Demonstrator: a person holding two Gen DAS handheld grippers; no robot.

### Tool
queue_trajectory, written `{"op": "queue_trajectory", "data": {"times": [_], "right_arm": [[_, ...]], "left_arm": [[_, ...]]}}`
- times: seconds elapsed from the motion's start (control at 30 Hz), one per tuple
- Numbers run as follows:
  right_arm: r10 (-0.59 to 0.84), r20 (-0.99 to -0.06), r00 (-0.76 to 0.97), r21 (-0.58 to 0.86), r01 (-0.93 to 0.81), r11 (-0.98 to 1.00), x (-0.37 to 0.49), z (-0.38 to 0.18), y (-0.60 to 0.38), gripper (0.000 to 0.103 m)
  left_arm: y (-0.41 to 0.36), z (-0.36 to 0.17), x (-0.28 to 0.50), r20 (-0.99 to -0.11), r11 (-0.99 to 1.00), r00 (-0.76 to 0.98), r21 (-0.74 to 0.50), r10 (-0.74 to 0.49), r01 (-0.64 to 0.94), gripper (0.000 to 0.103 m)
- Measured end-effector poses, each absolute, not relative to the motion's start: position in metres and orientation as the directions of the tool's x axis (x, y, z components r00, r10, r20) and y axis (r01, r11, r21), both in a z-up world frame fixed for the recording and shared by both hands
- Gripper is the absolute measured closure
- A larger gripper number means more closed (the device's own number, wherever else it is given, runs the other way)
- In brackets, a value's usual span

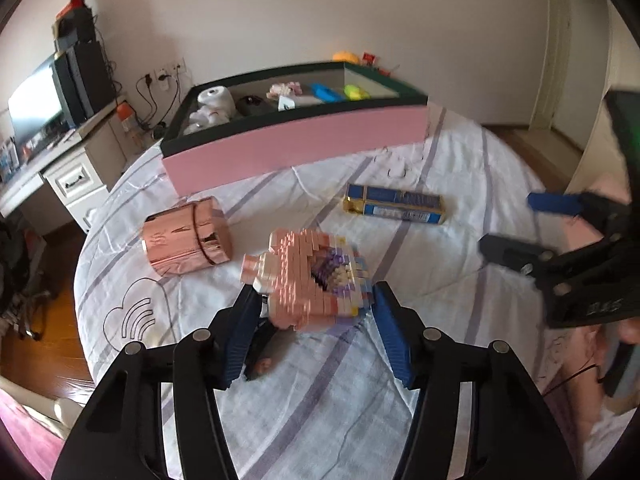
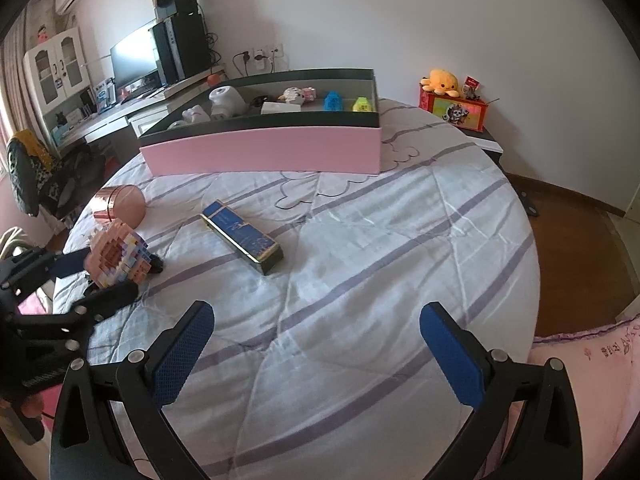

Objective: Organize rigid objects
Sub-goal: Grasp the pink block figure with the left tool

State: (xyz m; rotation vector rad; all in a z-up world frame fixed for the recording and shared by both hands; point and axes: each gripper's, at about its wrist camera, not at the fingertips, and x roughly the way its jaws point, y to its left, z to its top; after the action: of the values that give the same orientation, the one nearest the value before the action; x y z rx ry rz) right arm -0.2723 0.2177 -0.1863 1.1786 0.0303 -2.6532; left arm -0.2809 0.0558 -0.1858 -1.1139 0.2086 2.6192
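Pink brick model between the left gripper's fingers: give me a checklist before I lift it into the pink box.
1. Pink brick model sits between the left gripper fingers: ok.
2. Pads pressing on it: cannot tell; a gap shows on one side.
3. Right gripper empty, open, clear of the model: ok.
4. Pink box open on top: ok.
5. Rose-gold canister and blue-and-gold box apart from the model: ok.

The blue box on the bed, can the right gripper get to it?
Probably yes. The right gripper is open and empty, and only bare bedsheet lies between it and the blue box. The left gripper is busy off to the side around the brick toy.
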Motion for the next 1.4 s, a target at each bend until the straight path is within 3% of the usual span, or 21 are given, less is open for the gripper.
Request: {"op": "queue_trajectory", "data": {"times": [0.13, 0.2, 0.3, 0.4, 0.47, 0.6, 0.7, 0.77, 0.83, 0.9, 0.97, 1.03, 1.4], "right_arm": [[-0.214, -0.738, -0.640, 0.072, 0.240, -0.968, -0.272, -0.187, 0.209, 0.000], [-0.219, -0.742, -0.634, 0.068, 0.254, -0.965, -0.273, -0.187, 0.202, 0.000], [-0.225, -0.744, -0.629, 0.061, 0.272, -0.960, -0.273, -0.188, 0.193, 0.000], [-0.220, -0.751, -0.622, 0.055, 0.273, -0.960, -0.275, -0.190, 0.189, 0.000], [-0.222, -0.755, -0.617, 0.055, 0.277, -0.959, -0.273, -0.191, 0.188, 0.000], [-0.216, -0.761, -0.611, 0.047, 0.281, -0.959, -0.271, -0.192, 0.188, 0.000], [-0.213, -0.765, -0.608, 0.047, 0.277, -0.960, -0.272, -0.193, 0.190, 0.000], [-0.208, -0.765, -0.610, 0.045, 0.272, -0.961, -0.272, -0.192, 0.192, 0.000], [-0.210, -0.765, -0.609, 0.046, 0.273, -0.961, -0.272, -0.192, 0.192, 0.000], [-0.210, -0.765, -0.609, 0.045, 0.275, -0.960, -0.273, -0.192, 0.192, 0.000], [-0.216, -0.764, -0.608, 0.047, 0.281, -0.959, -0.273, -0.192, 0.190, 0.000], [-0.218, -0.765, -0.606, 0.047, 0.285, -0.957, -0.273, -0.192, 0.188, 0.000], [-0.225, -0.770, -0.597, 0.046, 0.301, -0.953, -0.268, -0.194, 0.182, 0.000]], "left_arm": [[0.040, -0.175, -0.273, -0.699, -0.949, -0.676, -0.012, 0.233, -0.315, 0.047], [0.032, -0.173, -0.272, -0.695, -0.950, -0.678, -0.022, 0.237, -0.310, 0.054], [0.026, -0.175, -0.272, -0.696, -0.946, -0.665, -0.061, 0.270, -0.319, 0.053], [0.030, -0.182, -0.274, -0.712, -0.942, -0.650, -0.048, 0.266, -0.333, 0.049], [0.034, -0.187, -0.275, -0.720, -0.942, -0.644, -0.041, 0.259, -0.334, 0.040], [0.041, -0.196, -0.281, -0.737, -0.944, -0.632, -0.024, 0.238, -0.328, 0.037], [0.043, -0.199, -0.283, -0.736, -0.946, -0.642, 0.007, 0.214, -0.324, 0.045], [0.042, -0.198, -0.282, -0.731, -0.946, -0.649, 0.018, 0.209, -0.325, 0.059], [0.038, -0.196, -0.282, -0.732, -0.945, -0.643, -0.004, 0.226, -0.327, 0.062], [0.032, -0.195, -0.279, -0.733, -0.939, -0.629, -0.037, 0.259, -0.342, 0.054], [0.028, -0.195, -0.273, -0.720, -0.941, -0.644, -0.038, 0.258, -0.335, 0.029], [0.025, -0.194, -0.267, -0.702, -0.941, -0.661, -0.038, 0.265, -0.338, 0.015], [0.017, -0.198, -0.243, -0.711, -0.952, -0.672, 0.012, 0.206, -0.305, 0.017]]}}
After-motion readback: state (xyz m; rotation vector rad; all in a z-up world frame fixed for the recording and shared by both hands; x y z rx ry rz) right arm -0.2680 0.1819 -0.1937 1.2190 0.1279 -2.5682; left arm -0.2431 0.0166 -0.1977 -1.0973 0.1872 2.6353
